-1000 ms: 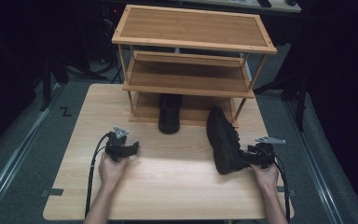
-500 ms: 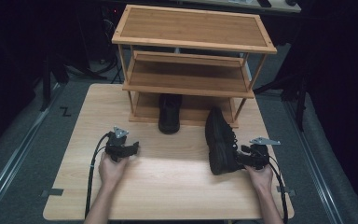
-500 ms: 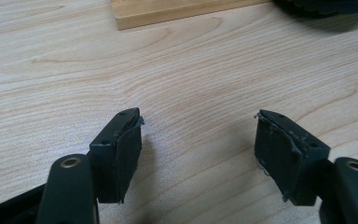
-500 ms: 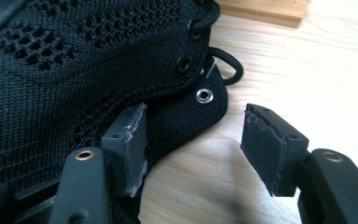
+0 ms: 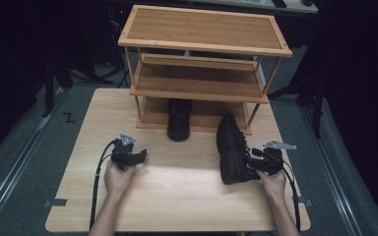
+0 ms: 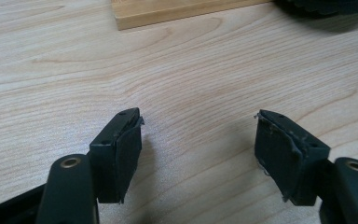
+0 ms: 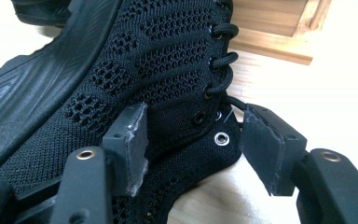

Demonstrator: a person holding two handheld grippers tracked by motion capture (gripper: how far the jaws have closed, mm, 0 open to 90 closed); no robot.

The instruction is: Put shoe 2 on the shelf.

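Two black shoes are seen on the wooden table (image 5: 187,196): one shoe (image 5: 179,119) is already set on the lowest board of the wooden rack (image 5: 204,59), toe toward the person, while the other shoe (image 5: 233,149) lies on its side just in front of the rack's right post. Its long axis runs away from the person toward the rack, and it is placed directly to the left of the right gripper (image 5: 257,165), well apart from the left gripper (image 5: 139,157). In the right gripper view, the jaws are spread around the laced collar of this shoe (image 7: 168,70), one pad (image 7: 133,140) against the mesh and the other beside the eyelets; no grip appears to be closed yet. The left gripper (image 6: 198,144) is held unclenched over bare table, grasping nothing. The coming move is judged to fall to the right hand: the collar must be pinched before the shoe can be raised and carried forward beside its mate.
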